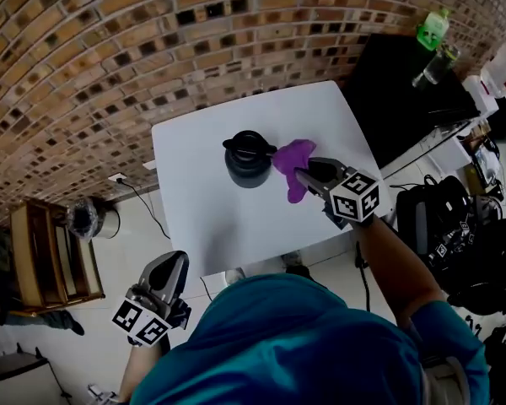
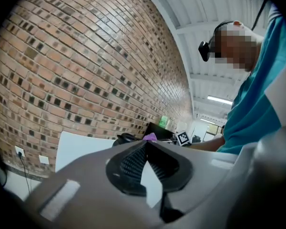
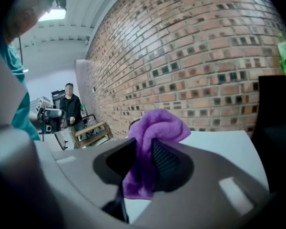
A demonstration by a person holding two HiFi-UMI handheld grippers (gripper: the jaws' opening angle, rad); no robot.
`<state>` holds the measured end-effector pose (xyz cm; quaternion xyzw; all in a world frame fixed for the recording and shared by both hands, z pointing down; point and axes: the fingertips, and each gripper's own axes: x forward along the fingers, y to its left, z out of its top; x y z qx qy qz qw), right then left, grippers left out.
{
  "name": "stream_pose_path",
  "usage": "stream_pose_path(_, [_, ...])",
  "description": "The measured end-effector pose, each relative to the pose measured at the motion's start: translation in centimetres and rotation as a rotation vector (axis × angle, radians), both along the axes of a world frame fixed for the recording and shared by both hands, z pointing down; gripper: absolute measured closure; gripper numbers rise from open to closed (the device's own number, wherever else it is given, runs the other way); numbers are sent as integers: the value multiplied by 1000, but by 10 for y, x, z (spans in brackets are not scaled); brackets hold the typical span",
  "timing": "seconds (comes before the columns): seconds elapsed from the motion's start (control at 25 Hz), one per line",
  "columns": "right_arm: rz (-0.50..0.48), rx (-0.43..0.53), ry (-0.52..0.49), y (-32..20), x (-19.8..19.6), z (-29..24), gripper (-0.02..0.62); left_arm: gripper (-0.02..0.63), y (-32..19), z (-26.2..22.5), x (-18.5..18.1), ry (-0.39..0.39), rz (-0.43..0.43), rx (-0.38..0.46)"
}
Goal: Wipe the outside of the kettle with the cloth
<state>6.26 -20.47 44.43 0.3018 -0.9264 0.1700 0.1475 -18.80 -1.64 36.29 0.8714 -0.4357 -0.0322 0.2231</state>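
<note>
Kettle (image 1: pixel 249 163), black, stands upright near the middle of the white table (image 1: pixel 228 230). Right gripper (image 3: pixel 145 144) has its jaws clamped on the purple cloth (image 3: pixel 158 124), held just beside the kettle's right side. Left gripper (image 2: pixel 145 146) hangs low, off the table, with its jaw tips together and nothing between them.
</note>
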Motion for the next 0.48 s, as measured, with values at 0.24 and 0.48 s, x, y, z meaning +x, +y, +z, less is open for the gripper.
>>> stream_pose_path(0.24, [-168, -5, -88, -30, -14, 22, 494, 602, -21, 9, 28, -21, -110, -80])
stream_pose_path(0.48, [-223, -29, -235, -31, -2, 48, 489, 601, -29, 21, 59, -60, -95, -169])
